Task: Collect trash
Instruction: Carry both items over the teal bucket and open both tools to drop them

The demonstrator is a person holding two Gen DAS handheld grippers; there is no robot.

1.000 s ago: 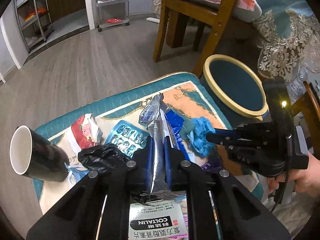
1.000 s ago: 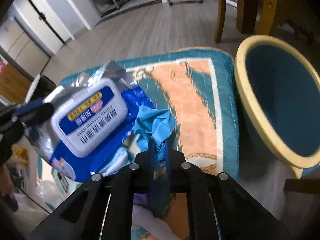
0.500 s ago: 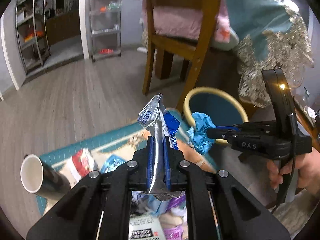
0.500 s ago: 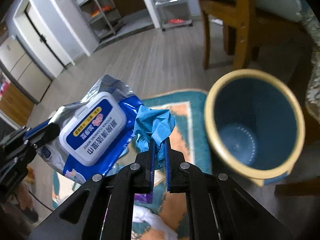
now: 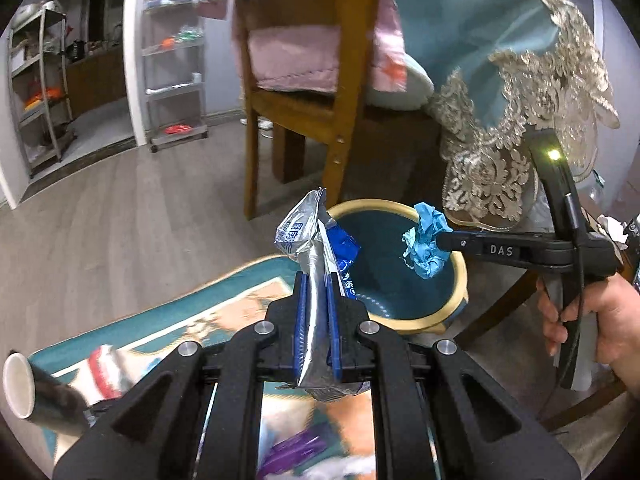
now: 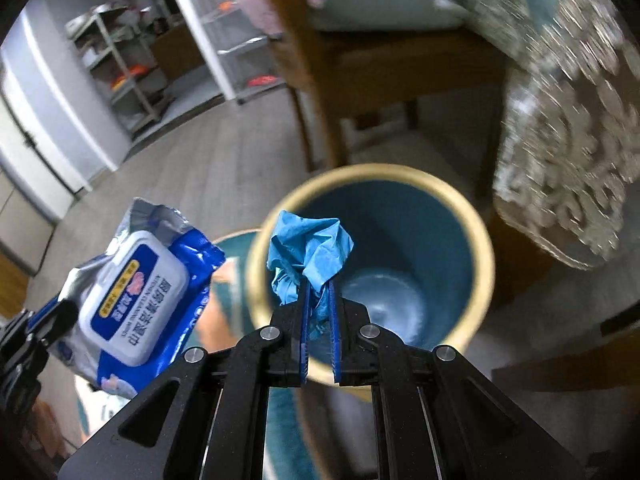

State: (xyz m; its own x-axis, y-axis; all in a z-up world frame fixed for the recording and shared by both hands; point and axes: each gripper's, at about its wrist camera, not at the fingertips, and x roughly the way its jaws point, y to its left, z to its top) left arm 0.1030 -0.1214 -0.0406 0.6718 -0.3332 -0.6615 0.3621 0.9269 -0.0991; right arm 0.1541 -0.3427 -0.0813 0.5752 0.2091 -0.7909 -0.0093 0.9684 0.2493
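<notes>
1. Over the mouth of the blue bin (image 6: pixel 476 256), the right gripper (image 6: pixel 318 280) pinches a crumpled blue wad (image 6: pixel 310 254) between its pressed-together jaws; seen from the left wrist, the wad (image 5: pixel 426 244) hangs above the bin's far side, inside the cream rim (image 5: pixel 460 276).
2. Just short of the bin's near rim, the left gripper (image 5: pixel 316 300) clamps a silver-and-blue wet-wipe pack (image 5: pixel 316 248) by one end. The right wrist view shows the pack (image 6: pixel 136 300) left of the bin, over the teal mat (image 6: pixel 224 304) and not yet above the opening.
3. More litter lies blurred on the mat's near edge, beside a dark cup (image 5: pixel 32 392) lying on its side at the mat's left corner.
4. Risk, as I judge it: if the left jaws let go now, the pack would drop on the mat or strike the rim, since it is wide and held off-centre.
5. The wad is light and creased; it may cling to a pad (image 6: pixel 304 320) when released instead of falling.
6. The lace tablecloth (image 5: pixel 520 140) hangs near the right gripper and could snag it on the way back.
</notes>
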